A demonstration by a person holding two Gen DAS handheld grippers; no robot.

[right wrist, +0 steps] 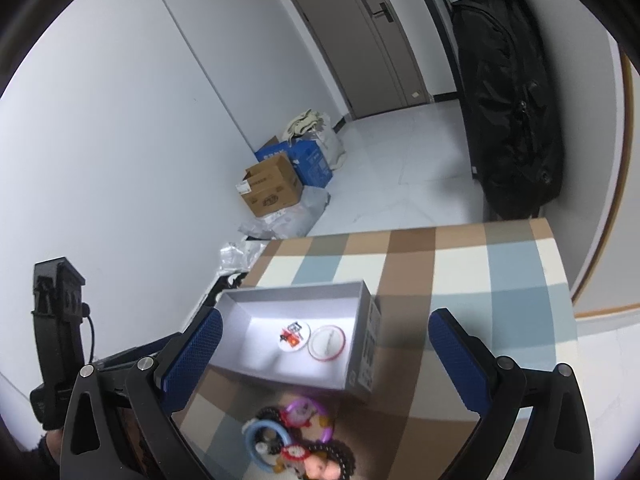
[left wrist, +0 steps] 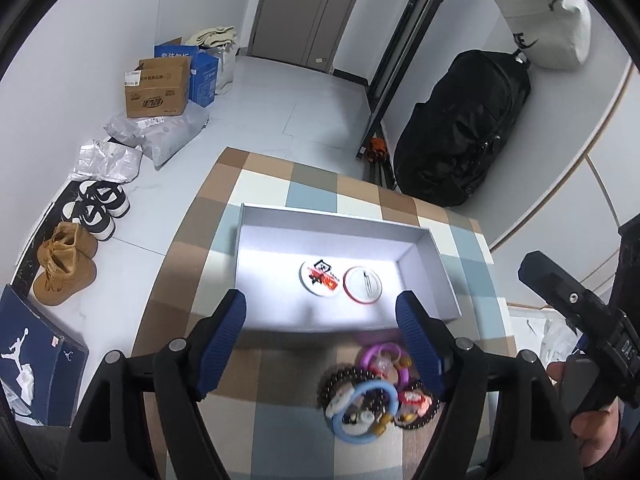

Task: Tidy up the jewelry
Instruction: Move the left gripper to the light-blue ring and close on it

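A grey open box (left wrist: 440, 268) (right wrist: 360, 300) sits on the checked tablecloth (left wrist: 280, 184) (right wrist: 460, 272). Inside it lie a printed round badge (left wrist: 320, 278) (right wrist: 293, 334) and a red-rimmed white badge (left wrist: 363, 284) (right wrist: 327, 342). In front of the box lies a pile of jewelry (left wrist: 372, 392) (right wrist: 296, 440): a blue ring bracelet (left wrist: 362, 412) (right wrist: 266, 438), a purple ring (left wrist: 384, 360) (right wrist: 306, 414) and dark bead bracelets. My left gripper (left wrist: 322, 316) is open and empty above the pile's near-left side. My right gripper (right wrist: 324, 340) is open and empty above the pile and box.
Cardboard boxes (left wrist: 158, 88) (right wrist: 272, 184), plastic bags (left wrist: 160, 132), shoes (left wrist: 66, 260) and a blue shoebox (left wrist: 36, 356) line the floor at left. A black backpack (left wrist: 468, 128) (right wrist: 508, 92) hangs at right. The other gripper's body shows in each view (left wrist: 580, 328) (right wrist: 56, 336).
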